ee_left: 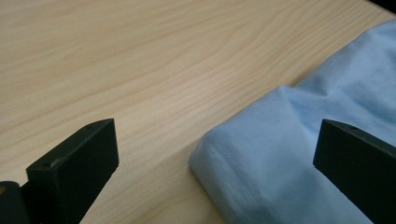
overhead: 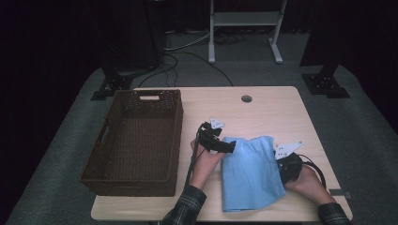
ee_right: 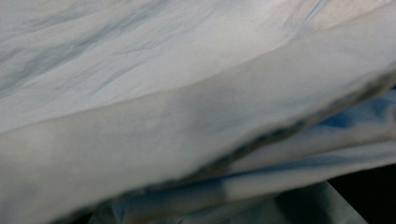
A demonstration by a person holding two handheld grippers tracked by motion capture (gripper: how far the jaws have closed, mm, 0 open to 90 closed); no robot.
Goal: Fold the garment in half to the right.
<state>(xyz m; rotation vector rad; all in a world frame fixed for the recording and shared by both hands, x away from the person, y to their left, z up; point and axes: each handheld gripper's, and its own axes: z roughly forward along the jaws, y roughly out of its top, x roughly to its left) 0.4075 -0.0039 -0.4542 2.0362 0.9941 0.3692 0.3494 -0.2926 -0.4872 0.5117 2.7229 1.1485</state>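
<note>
Jaws of the left gripper (ee_left: 215, 172) stand apart over the blue cloth's (ee_left: 299, 158) corner; the right gripper's (overhead: 281, 164) can't be told.

Light wood tabletop (overhead: 263, 110) carries a brown wicker basket (overhead: 141, 180) at left, folded blue cloth (overhead: 251, 173) at right.

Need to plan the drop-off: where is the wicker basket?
In the high view, the wicker basket stands on the table's left part, beside the left gripper and blue cloth.

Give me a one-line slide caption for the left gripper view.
Open left tongs straddle the folded light-blue cloth's corner on the pale wooden table.
</note>
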